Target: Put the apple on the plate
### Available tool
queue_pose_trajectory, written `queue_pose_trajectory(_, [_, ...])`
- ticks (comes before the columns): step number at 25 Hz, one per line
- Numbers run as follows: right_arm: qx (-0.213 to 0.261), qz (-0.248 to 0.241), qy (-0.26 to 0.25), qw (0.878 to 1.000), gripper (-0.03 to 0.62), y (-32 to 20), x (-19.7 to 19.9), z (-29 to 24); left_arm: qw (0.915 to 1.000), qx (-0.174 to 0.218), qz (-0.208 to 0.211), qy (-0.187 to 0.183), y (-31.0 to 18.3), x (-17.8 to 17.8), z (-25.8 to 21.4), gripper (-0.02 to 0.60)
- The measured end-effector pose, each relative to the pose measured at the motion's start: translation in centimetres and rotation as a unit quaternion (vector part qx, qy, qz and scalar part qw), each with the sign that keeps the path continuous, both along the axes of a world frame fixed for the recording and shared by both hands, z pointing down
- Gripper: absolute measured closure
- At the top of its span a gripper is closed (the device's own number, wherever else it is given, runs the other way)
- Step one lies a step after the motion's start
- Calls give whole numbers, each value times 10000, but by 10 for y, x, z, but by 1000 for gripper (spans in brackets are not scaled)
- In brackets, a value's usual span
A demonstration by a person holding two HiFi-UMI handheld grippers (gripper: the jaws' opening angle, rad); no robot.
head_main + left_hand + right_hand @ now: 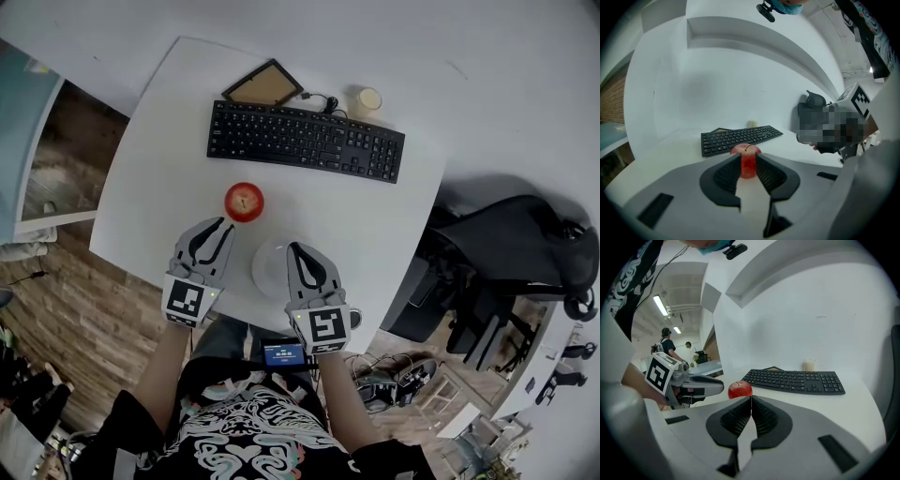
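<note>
A red apple [244, 202] sits on the white table [169, 150], in front of the keyboard. My left gripper [225, 225] points at it from just short of it, its jaws a narrow slit apart with nothing between them; in the left gripper view the apple [746, 151] shows through the slit of the left gripper [748, 160]. The white plate [267, 265] lies near the table's front edge, right of the left gripper. My right gripper [295, 248] hangs over the plate, hiding part of it. The right gripper [751, 399] is shut and empty, with the apple [739, 389] ahead to its left.
A black keyboard [306, 141] lies across the far half of the table. Behind it are a brown framed board [263, 84] and a small cream cup [367, 99]. A black chair with a bag [516, 253] stands off the table's right edge.
</note>
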State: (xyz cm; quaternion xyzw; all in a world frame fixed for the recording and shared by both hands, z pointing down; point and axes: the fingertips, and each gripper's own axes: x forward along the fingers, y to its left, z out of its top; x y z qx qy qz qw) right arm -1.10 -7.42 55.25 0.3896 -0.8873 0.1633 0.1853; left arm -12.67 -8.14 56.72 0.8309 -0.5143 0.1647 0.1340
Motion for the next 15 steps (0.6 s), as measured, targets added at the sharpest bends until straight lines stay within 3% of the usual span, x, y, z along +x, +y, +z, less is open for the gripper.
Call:
queue_pose_trajectory(3, [-53, 9, 41, 10000, 566, -4, 2, 6, 9995, 223, 153, 185, -7, 5, -2, 324])
queue_pose_trajectory(5, [-71, 4, 40, 10000, 566, -7, 2, 8, 9995, 238, 186, 134, -12, 6, 2, 256])
queue_pose_trajectory(9, [-97, 31, -19, 9999, 566, -16, 3, 8, 9996, 23, 266, 118, -24, 8, 10, 198])
queue_pose_trajectory(15, [-158, 48, 26, 9999, 566, -17, 5, 15, 9986, -109, 509, 89, -38, 14, 17, 168])
